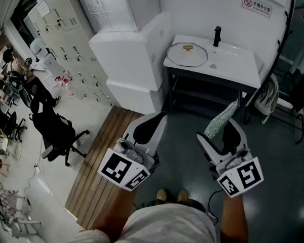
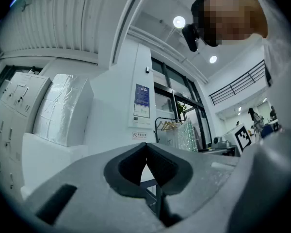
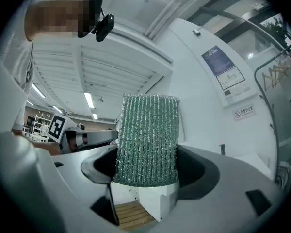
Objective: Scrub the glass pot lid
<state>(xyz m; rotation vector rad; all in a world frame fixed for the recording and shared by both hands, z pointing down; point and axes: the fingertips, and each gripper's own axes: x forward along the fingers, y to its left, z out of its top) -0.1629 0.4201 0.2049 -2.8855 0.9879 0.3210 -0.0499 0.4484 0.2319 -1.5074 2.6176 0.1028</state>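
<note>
Two tongs [image 1: 159, 119] [image 1: 225, 129], one scrubbing pad [image 1: 218, 119], one glass lid [image 1: 187, 55], one sink [image 1: 235, 67].
</note>
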